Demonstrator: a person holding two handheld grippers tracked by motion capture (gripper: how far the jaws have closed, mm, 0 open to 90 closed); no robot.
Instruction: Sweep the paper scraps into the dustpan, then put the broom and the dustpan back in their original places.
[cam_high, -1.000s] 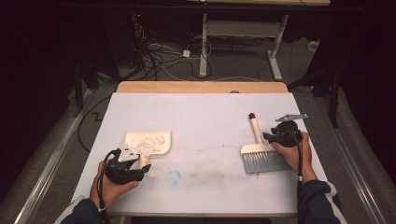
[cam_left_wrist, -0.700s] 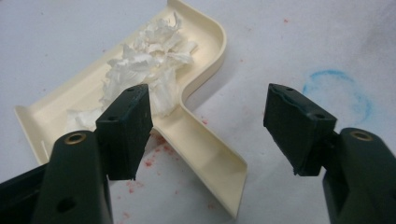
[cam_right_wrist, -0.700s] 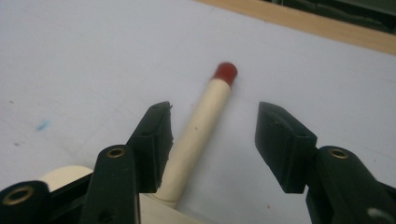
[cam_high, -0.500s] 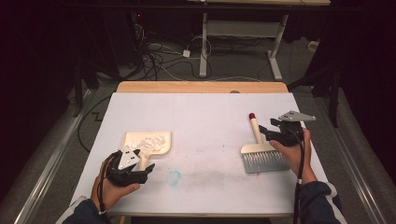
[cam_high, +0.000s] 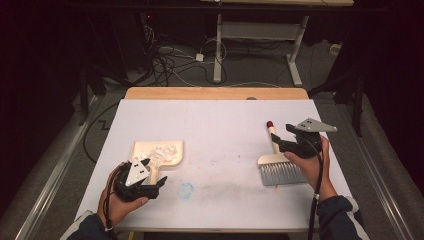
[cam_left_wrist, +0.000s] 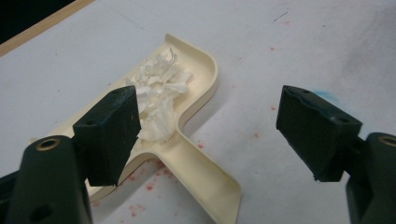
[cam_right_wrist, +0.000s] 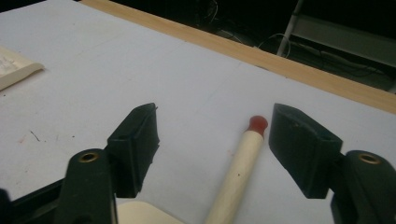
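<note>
Left gripper (cam_high: 152, 185) sits at the near-left of the table (cam_high: 220, 130), jaws wide apart and holding nothing; they have just been opening, and its own view shows the dustpan (cam_left_wrist: 196, 154) handle lying free on the table between the two pads (cam_left_wrist: 109, 133), touching neither. A second ago the jaws were much closer together on that handle; now it is let go. Dustpan lies flat, handle toward the person, with white crumpled paper scraps (cam_left_wrist: 161, 93) piled in its tray; same spot as in the earlier frames. Left hand (cam_high: 120, 202) has hardly moved. Right gripper (cam_high: 280, 142) hovers at the near-right, jaws open and gripping nothing, also just been opening; its own view shows the brush (cam_right_wrist: 236, 170) handle with the red tip between the pads but clear of both. Compared with a second ago the right gripper is a bit higher and further from the handle, which it was down on then. Brush (cam_high: 277, 167) lies flat on the table, grey bristles toward the person, red tip pointing away, unmoved. Blue smudge (cam_high: 186, 190) on the table between the hands, nearer the left one. Dustpan and brush well apart.
</note>
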